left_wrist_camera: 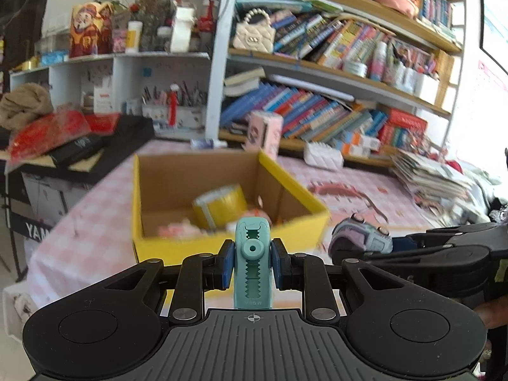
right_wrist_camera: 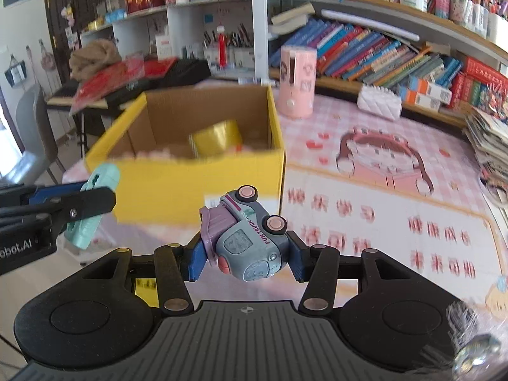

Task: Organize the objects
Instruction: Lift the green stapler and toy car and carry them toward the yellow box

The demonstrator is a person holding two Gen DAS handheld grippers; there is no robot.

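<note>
My left gripper [left_wrist_camera: 252, 262] is shut on a teal toothed clip [left_wrist_camera: 252, 263], held upright just in front of the yellow cardboard box [left_wrist_camera: 228, 244]. In the right wrist view the same clip [right_wrist_camera: 92, 203] shows at the left, in the left gripper [right_wrist_camera: 82, 204]. My right gripper [right_wrist_camera: 246, 250] is shut on a grey and purple toy truck [right_wrist_camera: 247, 241], tipped on its side, near the box [right_wrist_camera: 190, 187]. The truck [left_wrist_camera: 360, 236] also appears right of the box in the left wrist view. Inside the box lie a gold tape roll [left_wrist_camera: 220, 204] and pink items.
A pink cartoon mat [right_wrist_camera: 381, 190] covers the table. A pink cylinder container [right_wrist_camera: 297, 81] and a white quilted pouch [right_wrist_camera: 379, 101] stand behind the box. Bookshelves [left_wrist_camera: 317, 111] fill the back. A stack of papers [right_wrist_camera: 489, 139] lies at the right; a black keyboard [left_wrist_camera: 79, 149] at the left.
</note>
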